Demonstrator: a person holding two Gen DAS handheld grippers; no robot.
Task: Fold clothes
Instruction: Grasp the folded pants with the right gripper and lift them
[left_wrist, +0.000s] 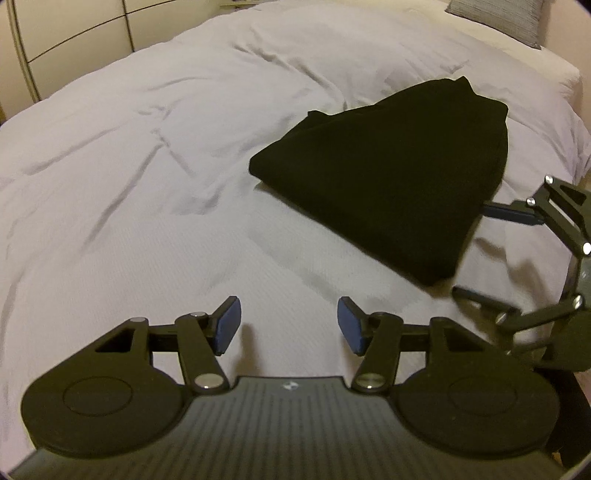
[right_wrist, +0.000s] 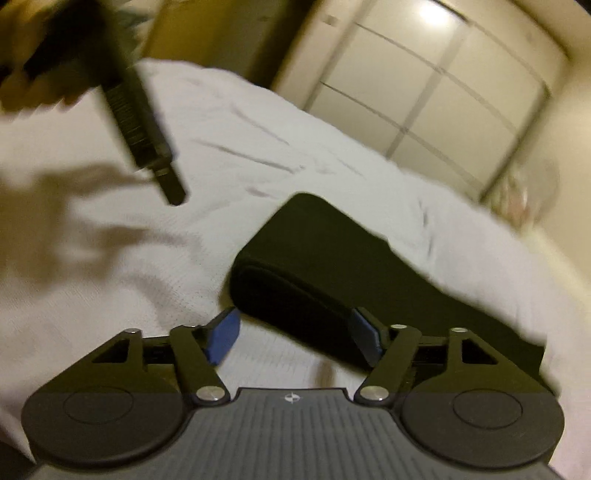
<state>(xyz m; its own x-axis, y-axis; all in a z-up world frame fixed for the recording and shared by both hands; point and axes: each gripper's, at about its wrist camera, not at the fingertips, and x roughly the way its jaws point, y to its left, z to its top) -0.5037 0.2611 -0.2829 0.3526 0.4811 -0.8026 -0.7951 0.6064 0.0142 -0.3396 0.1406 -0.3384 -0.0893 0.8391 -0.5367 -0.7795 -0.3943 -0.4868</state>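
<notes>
White bedding (left_wrist: 147, 155) covers the bed, a cupboard (right_wrist: 436, 96) behind. Folded black cloth (left_wrist: 388, 177) lies centre-right in the left view. Left gripper (left_wrist: 289, 326) hovers below it, fingers wide apart, empty. Right gripper (right_wrist: 295, 338) – also spread wide, holding nothing – sits at the cloth's edge, one pad (right_wrist: 364, 339) against it.

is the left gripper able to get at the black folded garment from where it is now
Probably yes: the left gripper is open and holds nothing, with only bare white bedding between it and the black folded garment.
</notes>
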